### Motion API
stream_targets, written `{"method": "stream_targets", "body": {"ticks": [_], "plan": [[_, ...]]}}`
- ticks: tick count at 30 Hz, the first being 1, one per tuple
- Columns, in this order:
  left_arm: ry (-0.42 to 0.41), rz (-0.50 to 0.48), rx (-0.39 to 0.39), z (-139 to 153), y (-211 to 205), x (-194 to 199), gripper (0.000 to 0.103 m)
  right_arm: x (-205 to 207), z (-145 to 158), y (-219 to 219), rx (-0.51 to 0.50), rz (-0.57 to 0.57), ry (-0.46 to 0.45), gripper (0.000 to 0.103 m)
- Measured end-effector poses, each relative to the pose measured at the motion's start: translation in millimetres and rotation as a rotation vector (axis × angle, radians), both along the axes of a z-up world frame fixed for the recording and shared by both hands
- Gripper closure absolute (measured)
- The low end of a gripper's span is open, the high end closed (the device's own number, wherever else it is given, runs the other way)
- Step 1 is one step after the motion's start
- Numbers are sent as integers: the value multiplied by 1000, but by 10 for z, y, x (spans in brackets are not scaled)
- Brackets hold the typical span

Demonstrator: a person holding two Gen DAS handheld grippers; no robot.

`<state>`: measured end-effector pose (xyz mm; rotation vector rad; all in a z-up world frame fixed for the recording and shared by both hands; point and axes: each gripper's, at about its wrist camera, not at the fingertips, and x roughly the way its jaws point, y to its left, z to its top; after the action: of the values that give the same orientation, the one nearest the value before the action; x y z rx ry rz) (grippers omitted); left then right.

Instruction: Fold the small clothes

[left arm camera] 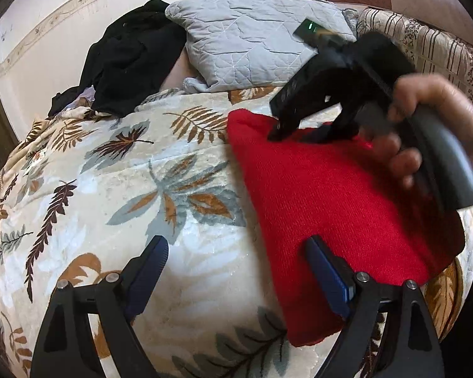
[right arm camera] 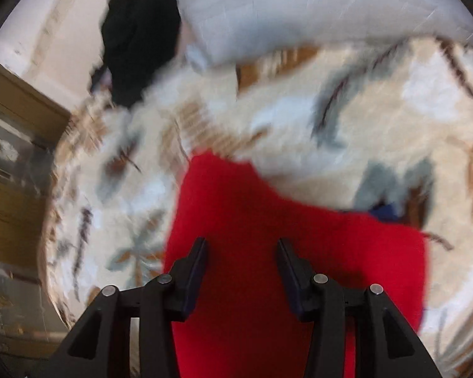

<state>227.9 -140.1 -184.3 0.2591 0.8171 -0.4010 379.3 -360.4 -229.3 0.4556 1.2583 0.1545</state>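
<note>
A red knitted garment (left arm camera: 331,195) lies folded flat on the leaf-print blanket (left arm camera: 110,173), right of centre in the left wrist view. My left gripper (left arm camera: 236,245) stands open at the garment's near left edge, its right finger over the red knit and its left finger over the blanket. A hand holds my right gripper (left arm camera: 299,134) at the garment's far edge, tips pointing down at the cloth. In the blurred right wrist view, the right gripper (right arm camera: 241,245) is open above the red garment (right arm camera: 268,220), with nothing gripped. A dark blue bit (right arm camera: 384,211) shows at the garment's far right edge.
A pile of black clothes (left arm camera: 132,56) lies at the back left of the bed, next to a grey quilted pillow (left arm camera: 252,37). A striped patterned cushion (left arm camera: 425,47) sits at the back right. A wooden cabinet (right arm camera: 12,157) stands beside the bed on the left.
</note>
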Motion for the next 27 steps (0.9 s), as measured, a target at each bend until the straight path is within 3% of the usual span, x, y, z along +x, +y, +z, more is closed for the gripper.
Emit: {"method": "stream_targets", "body": {"ticks": [4,7,15,21,27], "plan": [[6,-2,-4,4,0,0,14,-18,2,45,-37,8,-19,53],[6,1,-3,5,3,-2,14,-176,163,-59,9,-12,-57,53],[-1,8,3,7,-10,-18,14,-1050,558,-339,-8,-31,-157,53],[-5,8,5,3,-19,-23,13,-1549,349,-389,-25,-23,-145,53],[-11,9,8,-5,-27,-22,13,-1650,215,-476,12,-37,-185,50]]}}
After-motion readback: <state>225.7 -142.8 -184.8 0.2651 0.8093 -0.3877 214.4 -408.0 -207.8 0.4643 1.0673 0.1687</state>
